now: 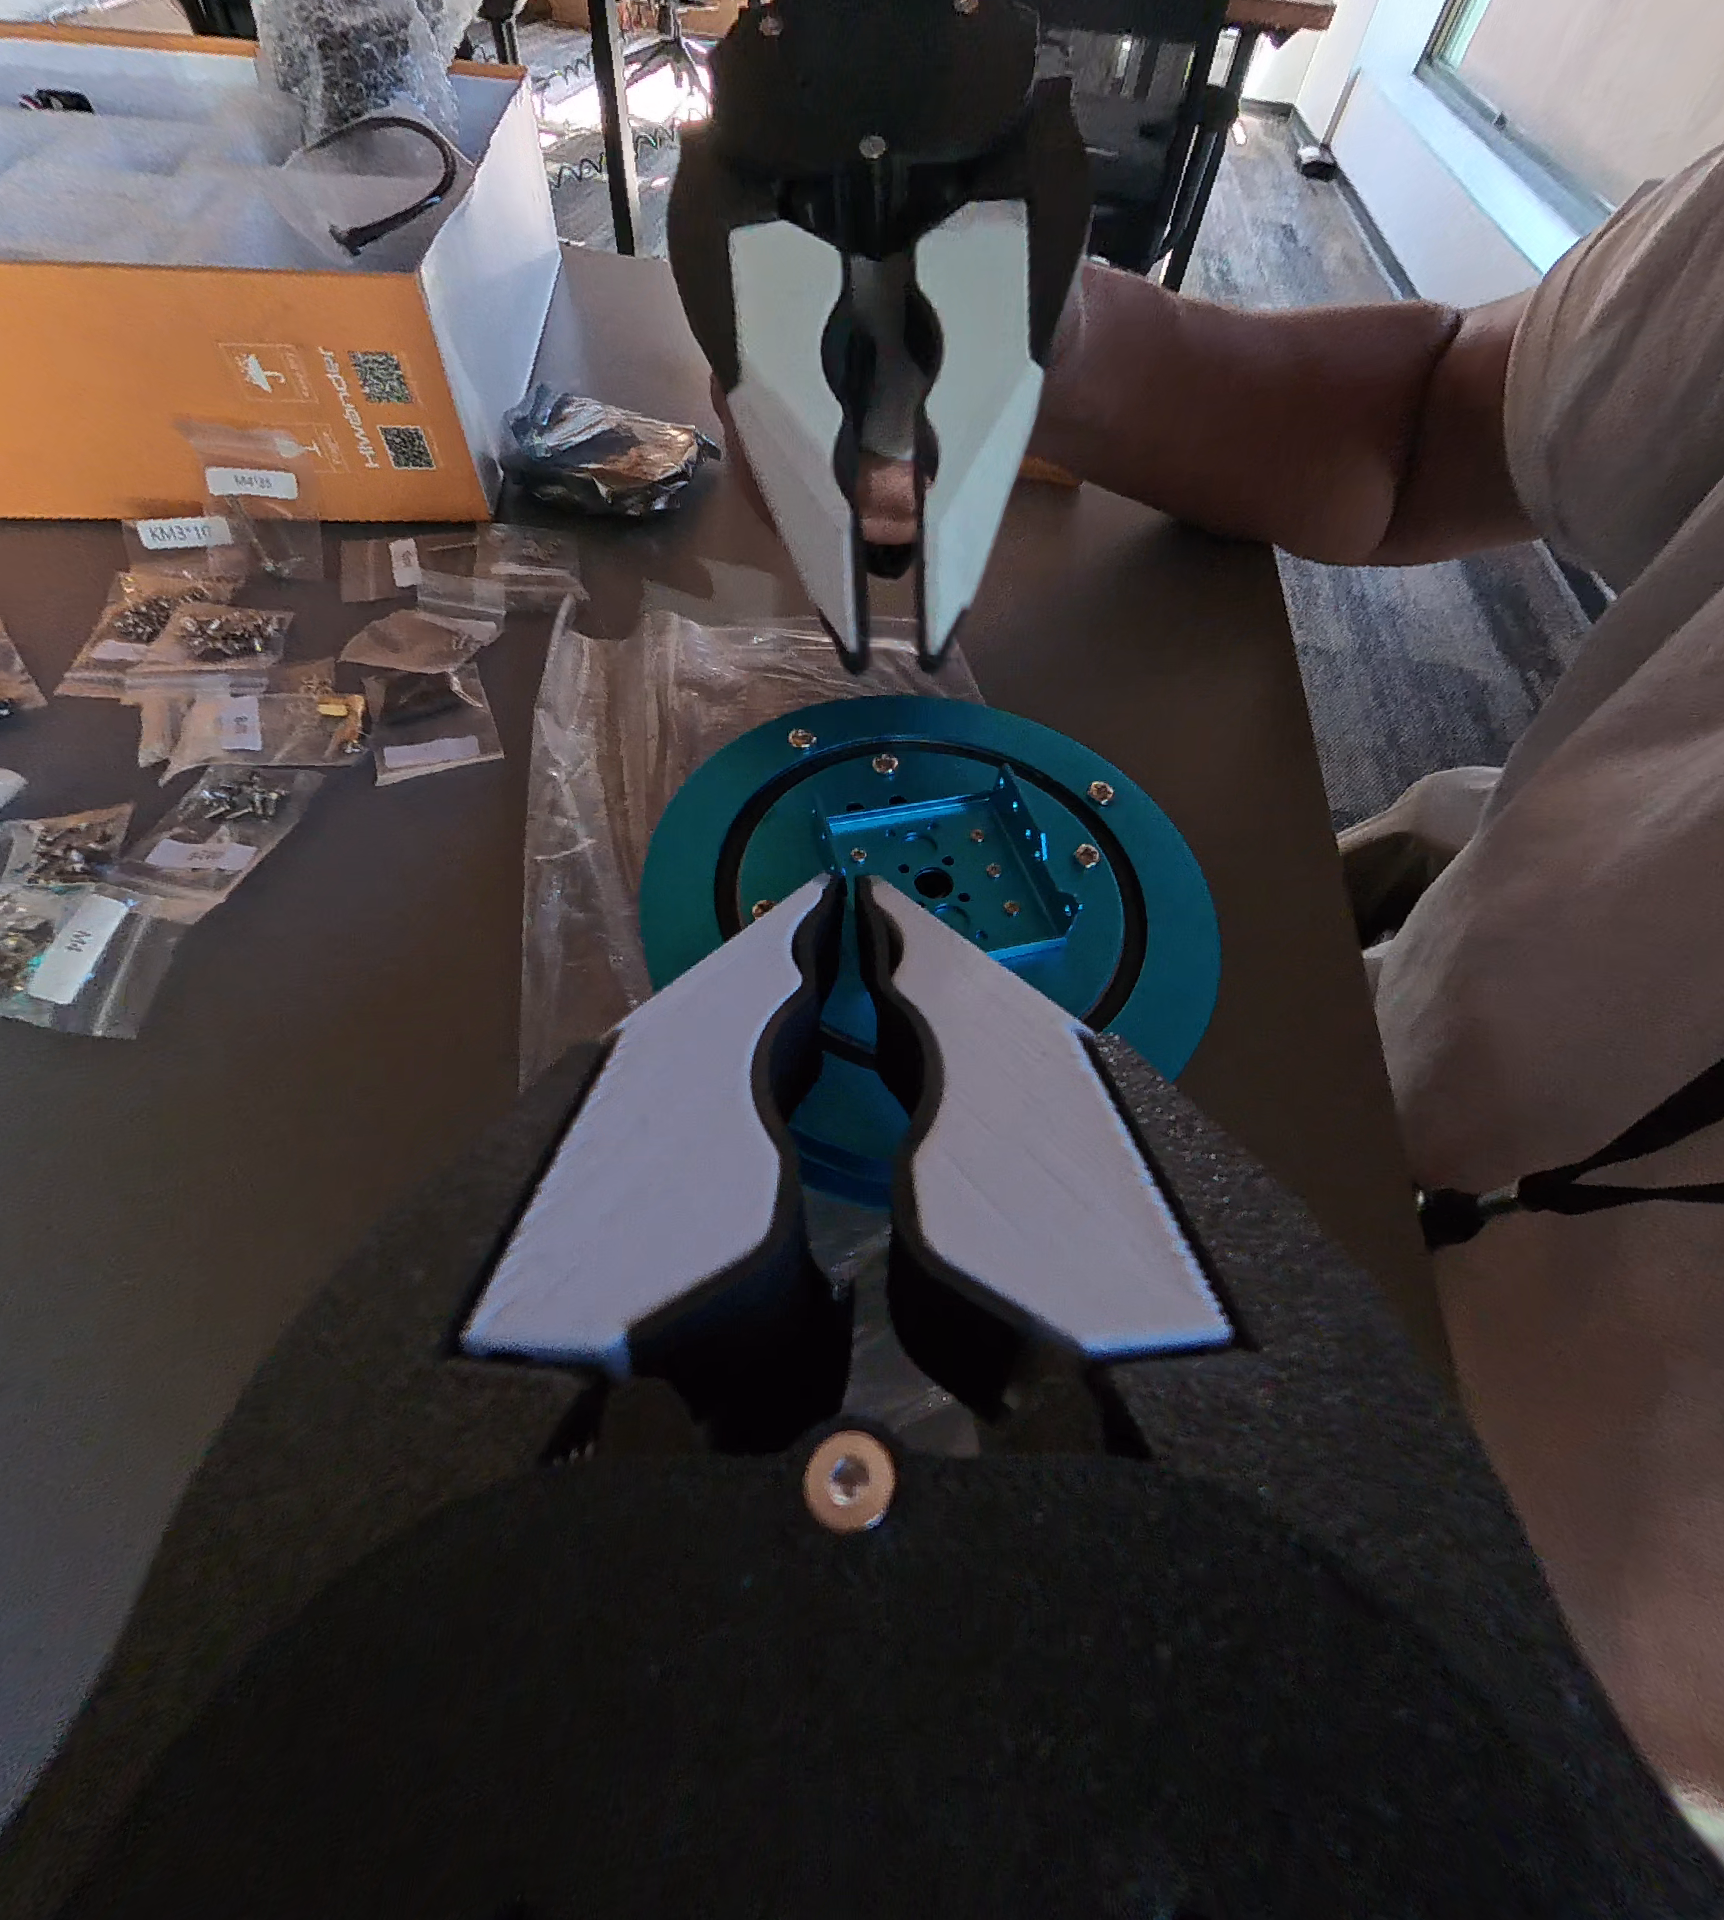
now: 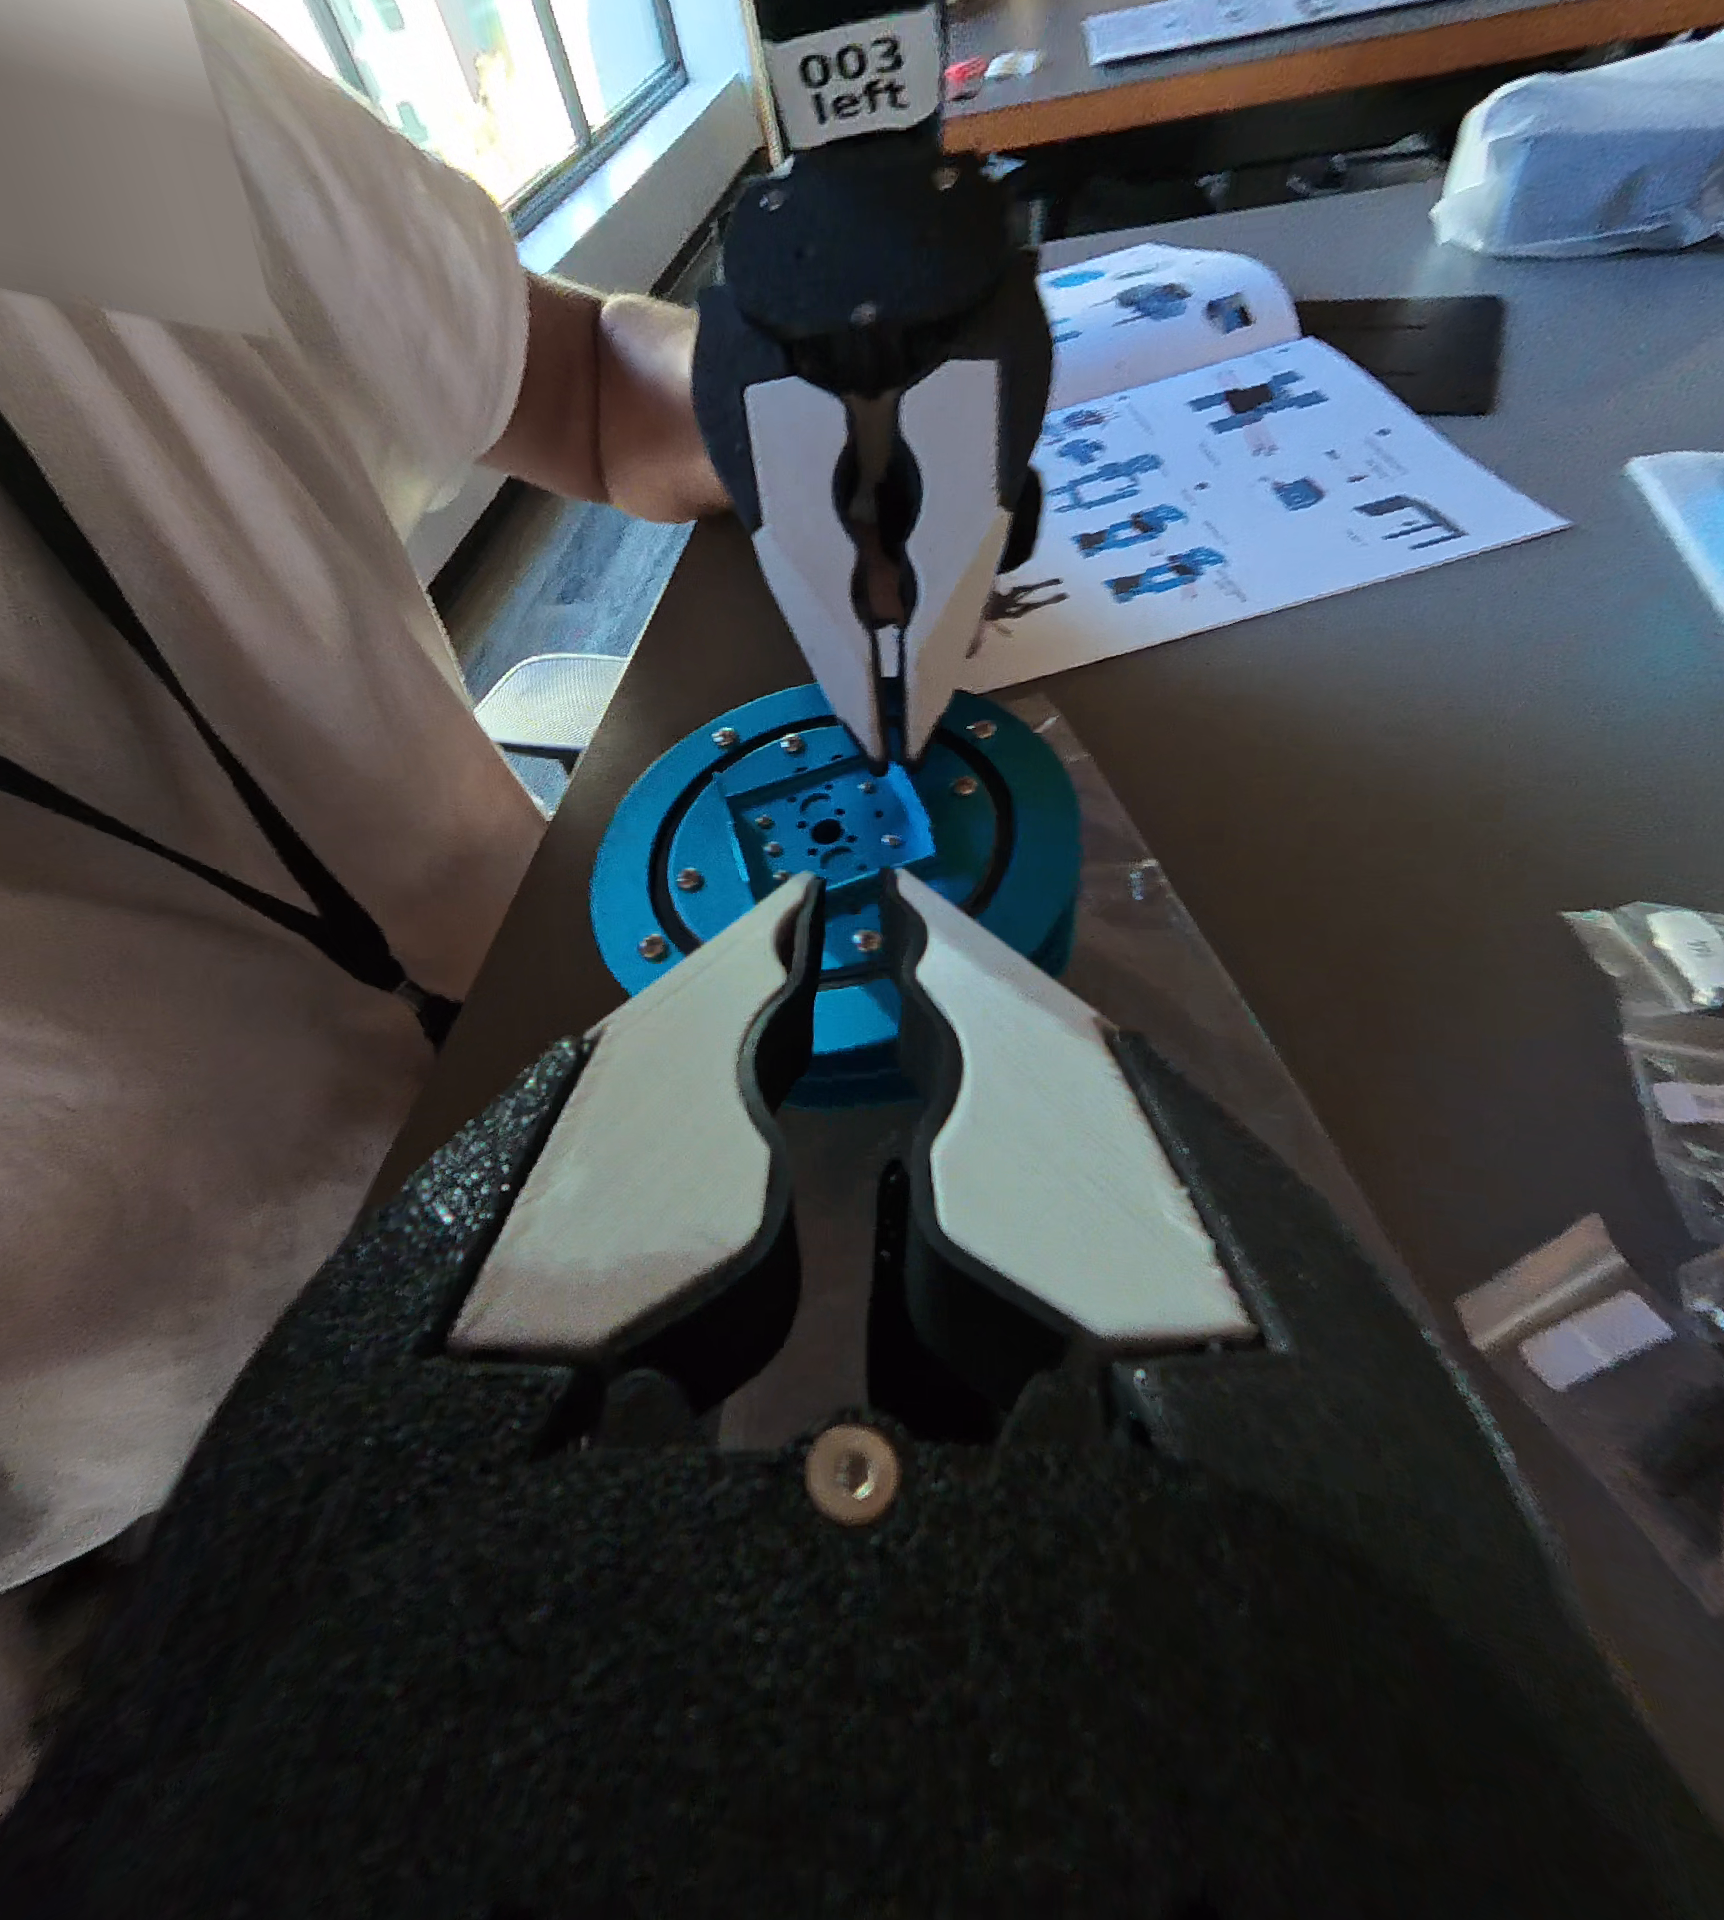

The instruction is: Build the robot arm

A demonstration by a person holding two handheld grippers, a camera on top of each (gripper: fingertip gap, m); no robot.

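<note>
Hand-held grippers converging on round blue metal turntable base (image 1: 941, 904)

We see left hand-held gripper (image 1: 845, 883) nearly closed, nearest its square bracket (image 2: 827, 831); right hand-held gripper (image 2: 858, 883) slightly spread opposite, above the counter (image 2: 1357, 831).

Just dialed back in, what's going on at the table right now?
A person holds a gripper in each hand over a blue round base that sits on a clear plastic bag at the table's edge. The left gripper is nearly shut, with its tips at the wall of the blue square bracket mounted in the base's centre. The right gripper hovers slightly open over the base from the opposite side. Small bags of screws, an orange box and an open instruction booklet lie around.
</note>
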